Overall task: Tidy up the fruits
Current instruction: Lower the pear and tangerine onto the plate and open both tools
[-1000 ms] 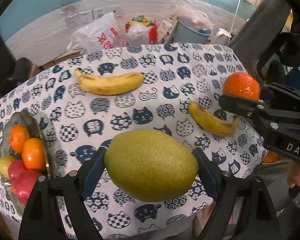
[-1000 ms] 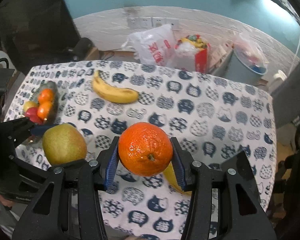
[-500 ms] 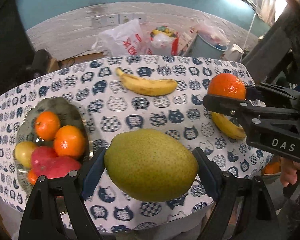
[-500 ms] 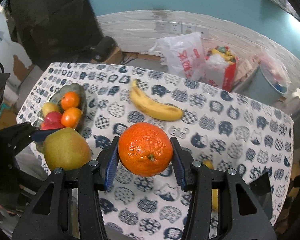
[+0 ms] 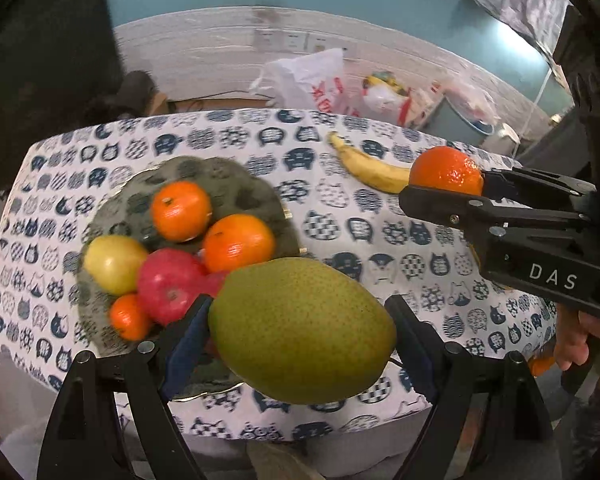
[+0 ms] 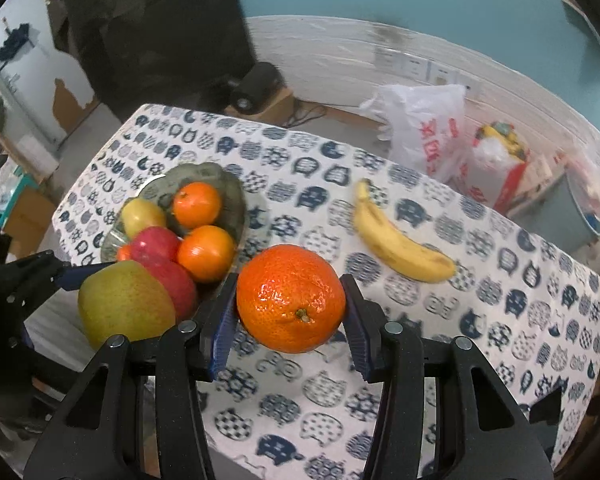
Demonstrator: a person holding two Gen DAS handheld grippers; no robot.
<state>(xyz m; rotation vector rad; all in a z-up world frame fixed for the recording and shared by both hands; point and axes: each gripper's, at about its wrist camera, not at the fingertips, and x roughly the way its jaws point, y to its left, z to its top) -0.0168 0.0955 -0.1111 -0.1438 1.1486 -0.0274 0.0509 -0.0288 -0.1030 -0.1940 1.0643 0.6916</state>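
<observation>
Two fruits are in my grip at once. My left gripper (image 5: 302, 330) has its blue-padded jaws spread wide and pressed against both ends of a large speckled green pear (image 5: 302, 330), which hangs in the air over the near edge of the table. My right gripper (image 6: 290, 304) clamps a bright round orange mandarin (image 6: 290, 304) between its blue pads, stem end facing me, also held clear above the cloth.

Beneath both lies a white tablecloth printed with dark blue cat faces (image 6: 500, 300). Toward its left side sits a shallow grey-green scalloped dish (image 5: 236, 184), holding two small oranges (image 5: 181, 210), a third partly hidden at the near rim, a yellow-green pear-like fruit (image 5: 114, 264) and red apples (image 5: 168, 284). From the left wrist view my pear overlaps the dish's near right edge; I cannot tell whether it is directly above the dish.

One ripe yellow banana (image 6: 400, 244) lies on the cloth well apart from the dish, toward the far right. Behind the table a white plastic bag with red print (image 6: 428, 128) stands on the floor by the wall
</observation>
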